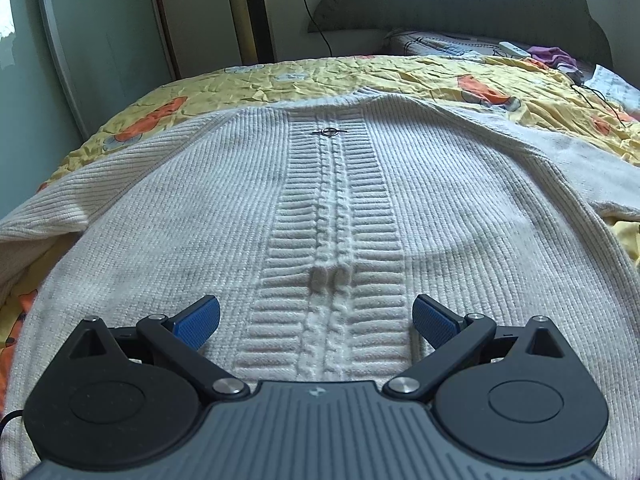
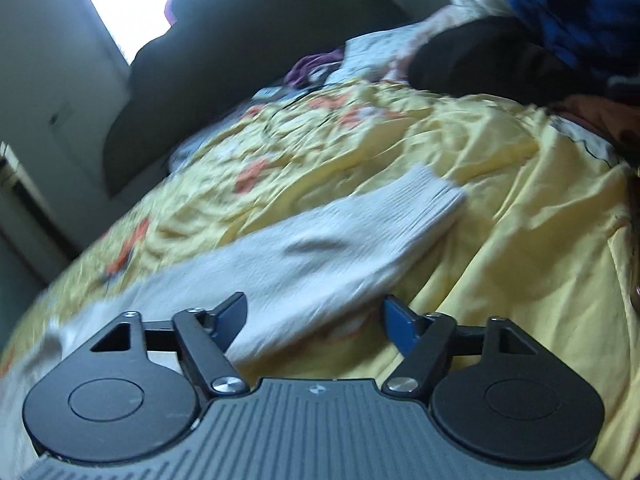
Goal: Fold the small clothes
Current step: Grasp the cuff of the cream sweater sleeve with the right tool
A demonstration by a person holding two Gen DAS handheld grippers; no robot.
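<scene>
The right gripper (image 2: 316, 322) is hovering, jaws apart, over a white ribbed-knit sleeve (image 2: 320, 252) lying across the crumpled yellow bedsheet (image 2: 500, 208).

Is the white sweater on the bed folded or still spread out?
Spread out. The white sweater lies flat, front up, on the yellow bedsheet, and its sleeve stretches straight out to the side, not folded in.

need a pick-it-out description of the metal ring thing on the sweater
Start at the yellow bedspread, where a cream knit sweater lies flat. Follow its central cable braid up toward the collar; the small dark metal ring sits at the top, the only non-knit detail there.
</scene>
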